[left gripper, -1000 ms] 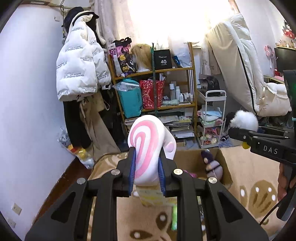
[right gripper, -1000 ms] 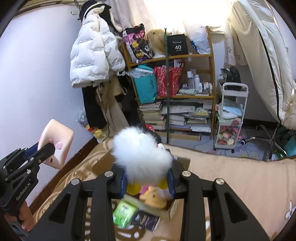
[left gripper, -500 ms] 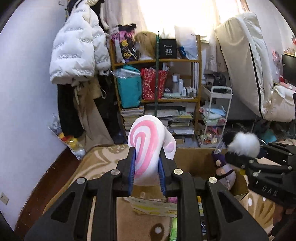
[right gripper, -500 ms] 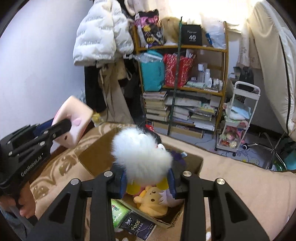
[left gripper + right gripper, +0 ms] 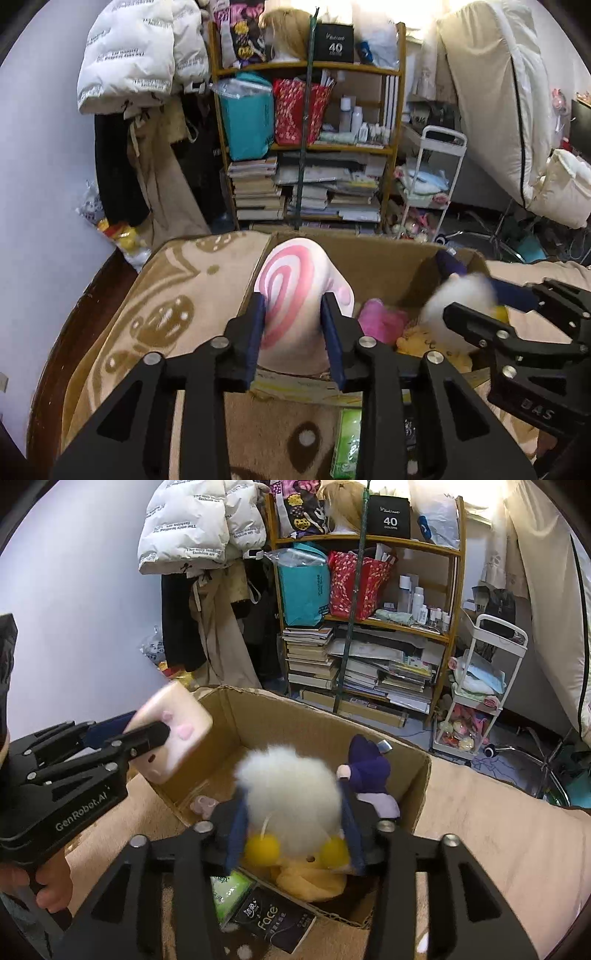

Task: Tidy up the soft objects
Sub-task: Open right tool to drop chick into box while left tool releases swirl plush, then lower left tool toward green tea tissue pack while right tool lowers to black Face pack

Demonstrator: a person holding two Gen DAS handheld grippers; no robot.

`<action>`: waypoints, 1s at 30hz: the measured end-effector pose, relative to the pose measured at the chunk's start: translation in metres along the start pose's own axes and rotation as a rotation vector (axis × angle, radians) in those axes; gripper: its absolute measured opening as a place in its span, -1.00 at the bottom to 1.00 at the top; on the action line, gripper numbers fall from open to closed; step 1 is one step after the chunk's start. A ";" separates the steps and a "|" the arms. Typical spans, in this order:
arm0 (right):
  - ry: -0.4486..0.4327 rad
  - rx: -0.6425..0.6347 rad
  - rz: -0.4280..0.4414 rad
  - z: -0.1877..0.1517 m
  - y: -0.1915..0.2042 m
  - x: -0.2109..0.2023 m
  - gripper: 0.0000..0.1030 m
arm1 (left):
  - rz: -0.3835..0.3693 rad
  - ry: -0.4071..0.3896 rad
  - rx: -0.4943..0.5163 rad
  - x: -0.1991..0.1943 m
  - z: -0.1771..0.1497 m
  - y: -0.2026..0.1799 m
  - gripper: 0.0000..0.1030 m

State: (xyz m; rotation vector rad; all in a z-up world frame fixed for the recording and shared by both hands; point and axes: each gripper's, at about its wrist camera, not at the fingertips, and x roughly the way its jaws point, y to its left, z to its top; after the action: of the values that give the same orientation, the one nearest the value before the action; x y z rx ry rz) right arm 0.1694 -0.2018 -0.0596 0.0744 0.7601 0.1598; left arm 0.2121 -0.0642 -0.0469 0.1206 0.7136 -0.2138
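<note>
Matt corrugated cardboard box (image 5: 413, 775), fluffy white plush (image 5: 288, 794), smooth pink-swirled cushion (image 5: 295, 288), woolly beige blanket (image 5: 166, 314).

Bookshelf (image 5: 310, 147), white jacket (image 5: 129, 55), trolley (image 5: 476, 686).

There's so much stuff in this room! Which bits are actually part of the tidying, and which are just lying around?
Part of the job:
- pink swirl plush cushion, in left gripper
- fluffy white toy, in right gripper
- open cardboard box

Lying about:
- white puffer jacket
- wooden bookshelf
- white trolley
</note>
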 end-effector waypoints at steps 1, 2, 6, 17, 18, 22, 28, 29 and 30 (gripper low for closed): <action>0.001 0.007 -0.002 0.000 -0.001 -0.001 0.26 | 0.010 0.001 -0.002 0.000 -0.001 0.000 -0.27; 0.000 0.015 -0.003 0.000 -0.002 -0.003 0.29 | 0.013 0.002 -0.003 0.000 -0.001 0.000 -0.20; 0.003 0.049 0.001 -0.002 -0.007 -0.010 0.41 | 0.020 -0.010 0.003 -0.008 -0.001 -0.002 0.11; 0.040 0.147 -0.011 -0.024 -0.020 -0.041 0.84 | 0.054 0.038 0.072 -0.027 -0.008 0.002 0.82; 0.044 0.144 -0.016 -0.025 -0.020 -0.042 0.92 | 0.057 0.043 0.071 -0.028 -0.010 0.003 0.83; 0.070 0.133 -0.011 -0.036 -0.018 -0.041 1.00 | 0.045 0.104 0.042 -0.028 -0.021 0.012 0.84; 0.139 0.118 0.000 -0.052 -0.007 -0.027 1.00 | 0.043 0.208 0.040 -0.022 -0.039 0.021 0.84; 0.162 0.118 0.005 -0.057 -0.005 -0.021 1.00 | 0.037 0.223 0.050 -0.021 -0.042 0.020 0.84; 0.176 0.114 0.005 -0.060 -0.004 -0.018 1.00 | 0.037 0.226 0.056 -0.020 -0.042 0.019 0.84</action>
State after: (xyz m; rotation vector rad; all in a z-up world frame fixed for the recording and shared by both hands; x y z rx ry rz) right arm 0.1156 -0.2079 -0.0911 0.1723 0.9450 0.1289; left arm 0.1750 -0.0346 -0.0648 0.2132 0.9296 -0.1862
